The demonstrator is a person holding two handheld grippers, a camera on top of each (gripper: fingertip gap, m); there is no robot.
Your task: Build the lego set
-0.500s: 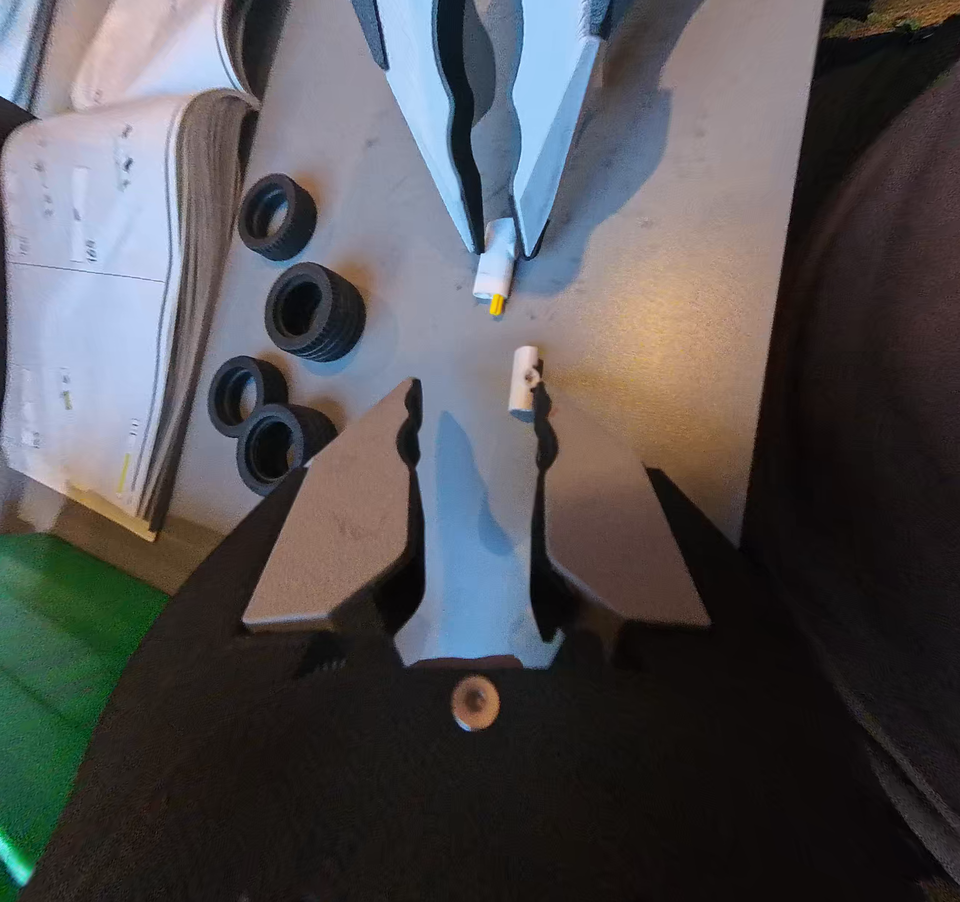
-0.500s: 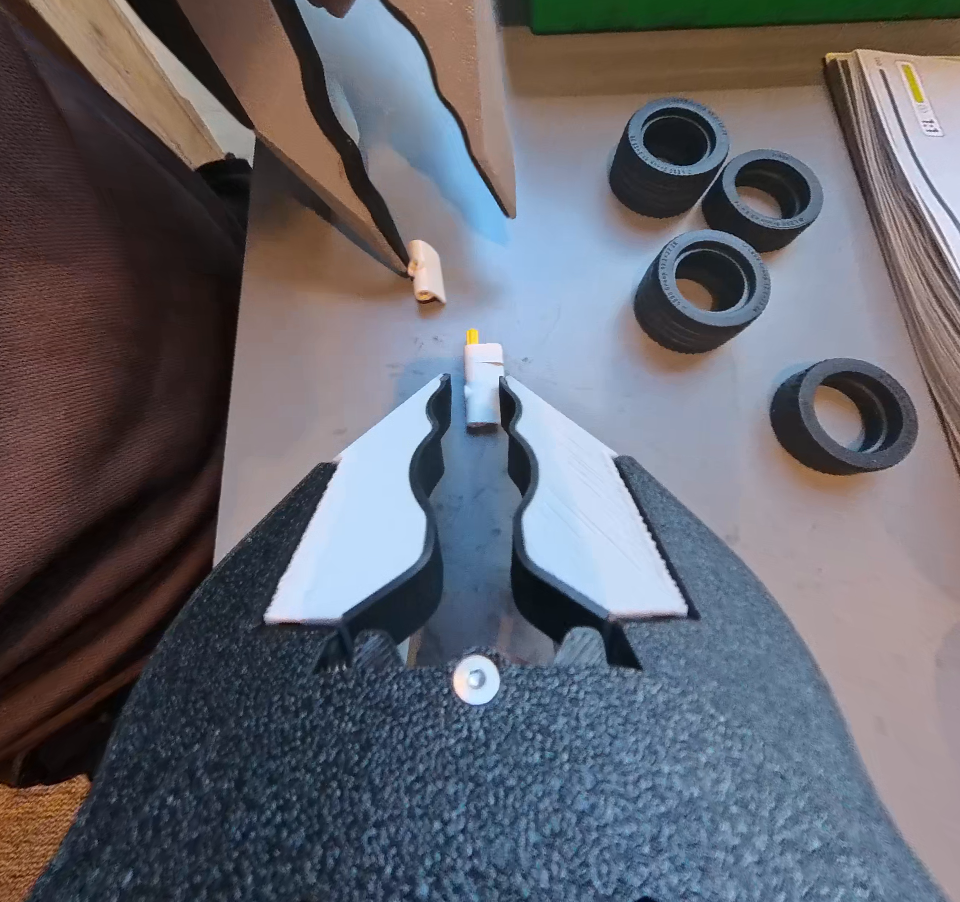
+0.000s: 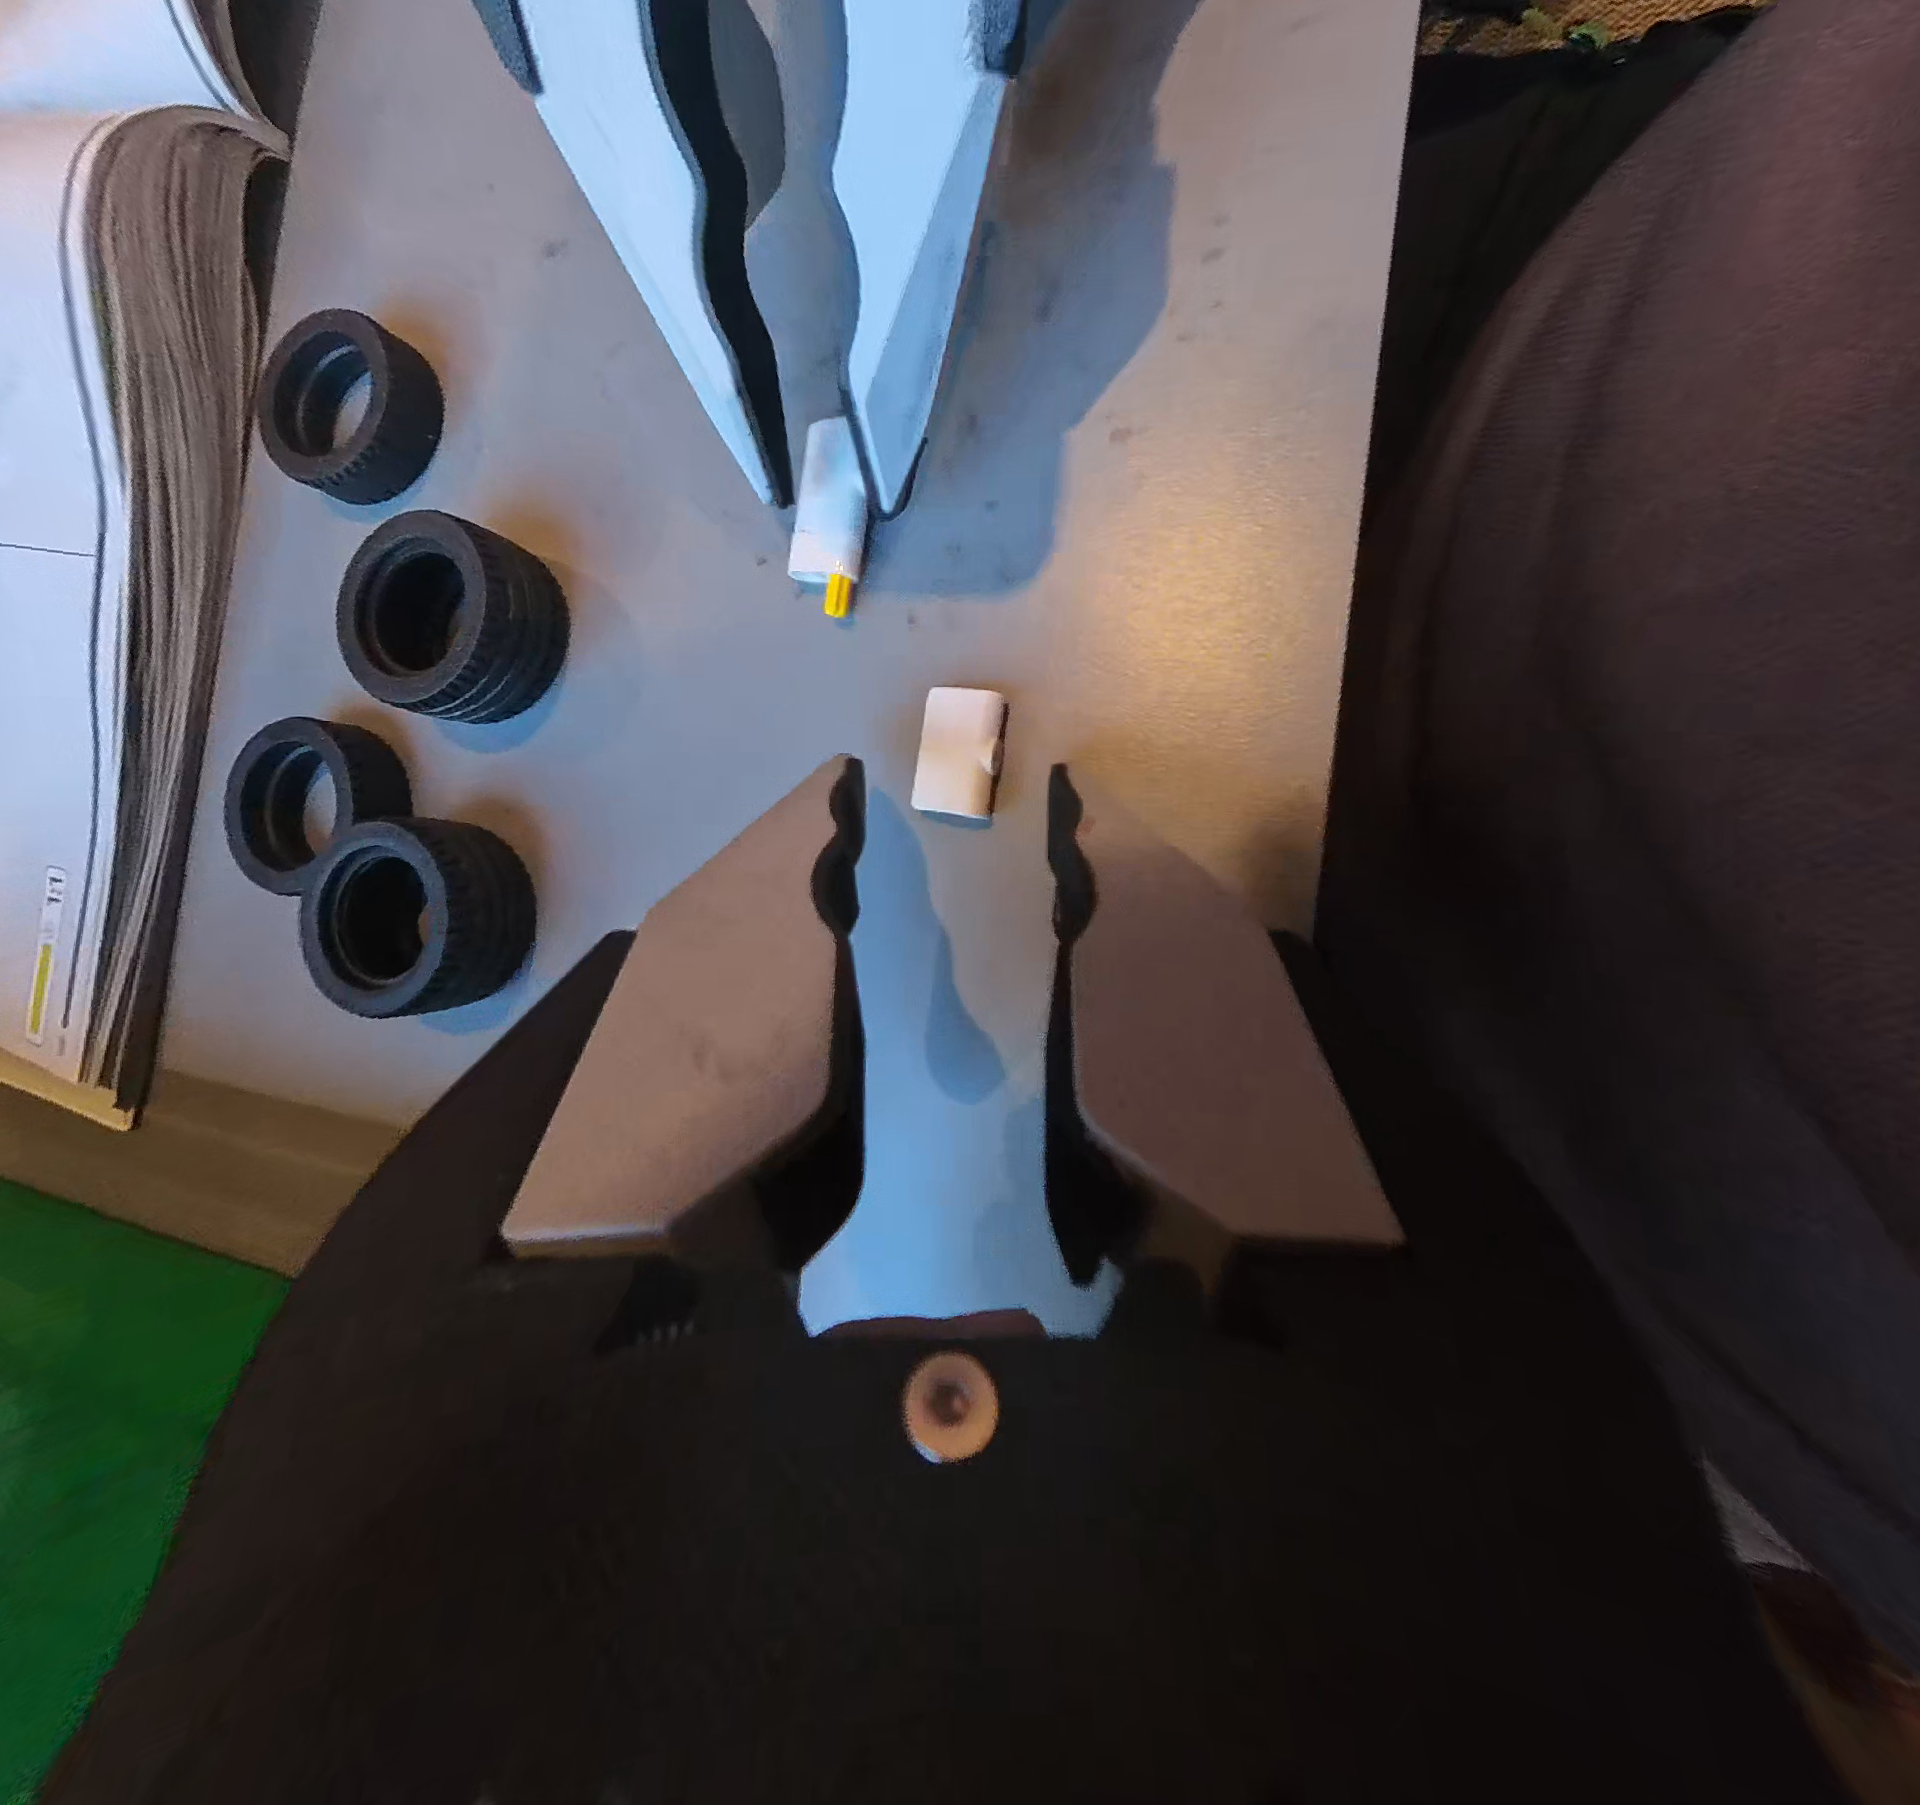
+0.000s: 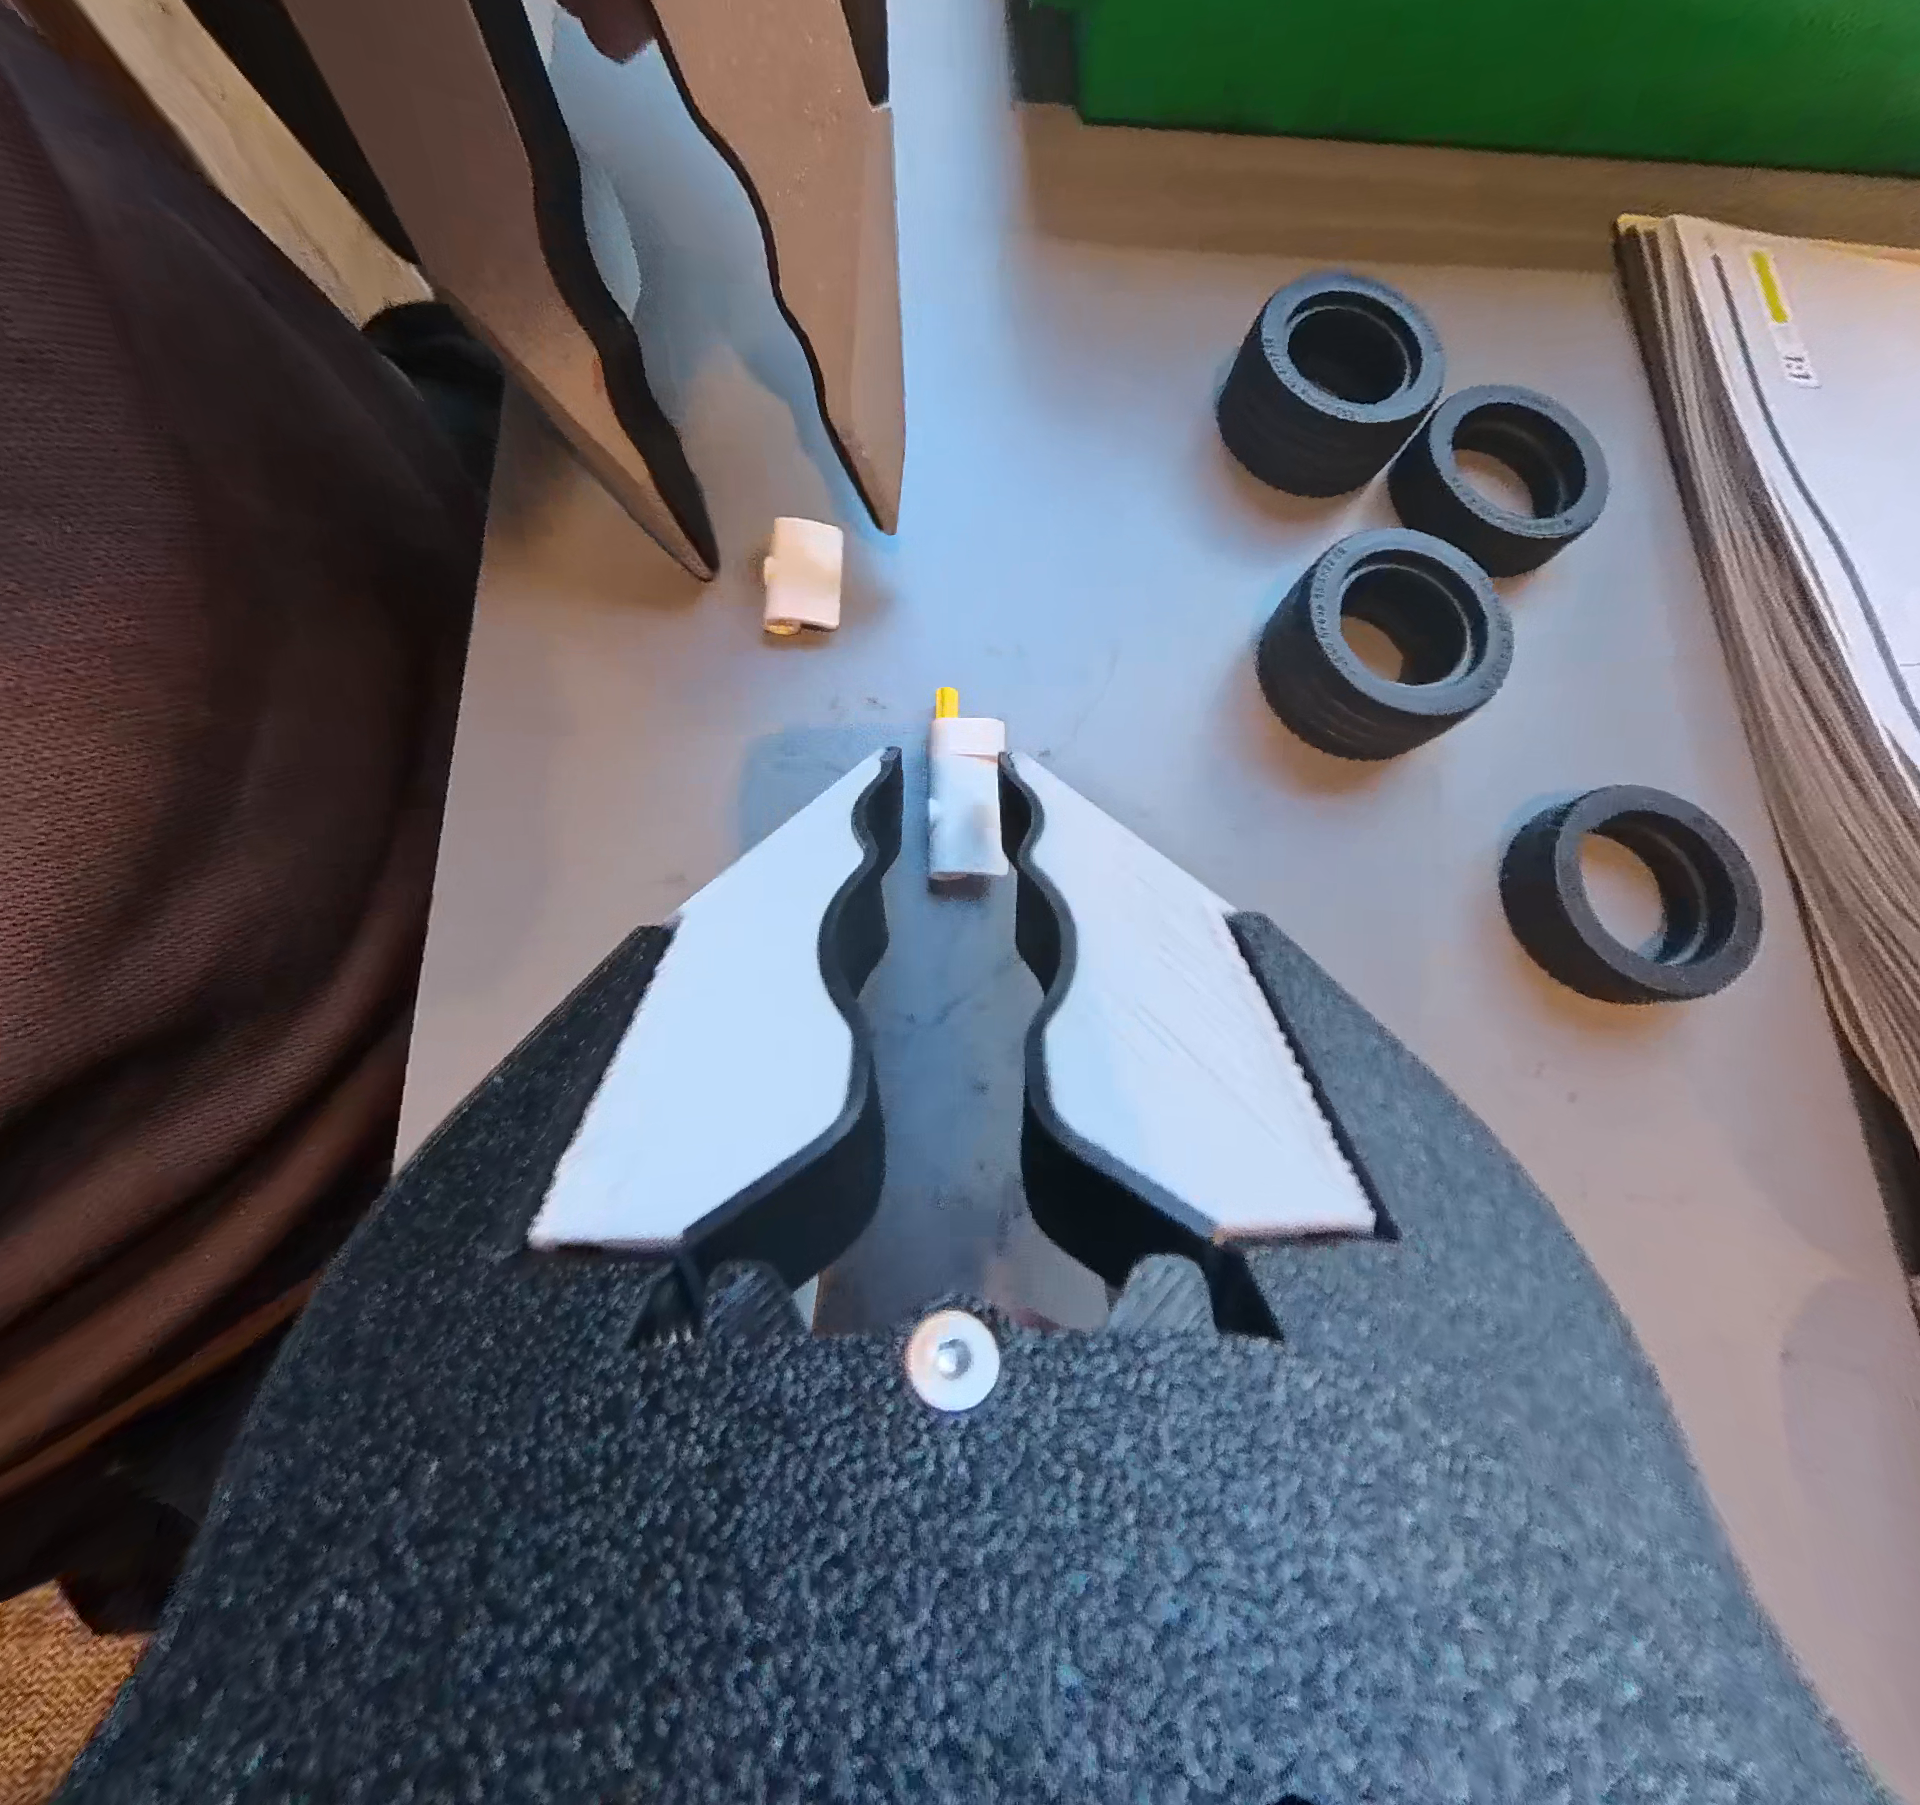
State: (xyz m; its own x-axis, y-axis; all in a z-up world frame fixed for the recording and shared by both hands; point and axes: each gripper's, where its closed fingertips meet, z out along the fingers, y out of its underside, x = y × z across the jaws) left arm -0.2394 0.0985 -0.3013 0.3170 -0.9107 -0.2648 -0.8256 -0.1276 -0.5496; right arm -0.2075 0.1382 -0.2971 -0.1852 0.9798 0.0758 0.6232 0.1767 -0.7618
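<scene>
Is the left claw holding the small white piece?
No. The left claw is open, and the small white piece lies on the table, untouched.

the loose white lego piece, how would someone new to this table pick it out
Start at the row of four black tyres beside the open booklet, then cross the grey table towards the dark cloth. The loose white piece lies bare just ahead of the left tongs. Unlike the other white piece, it has no yellow pin.

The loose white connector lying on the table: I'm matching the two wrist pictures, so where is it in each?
Left wrist view: loose white connector, centre, just beyond the open fingertips.
Right wrist view, upper left of centre, beside the far gripper's tips.
Shared landmark: four black tyres.
</scene>
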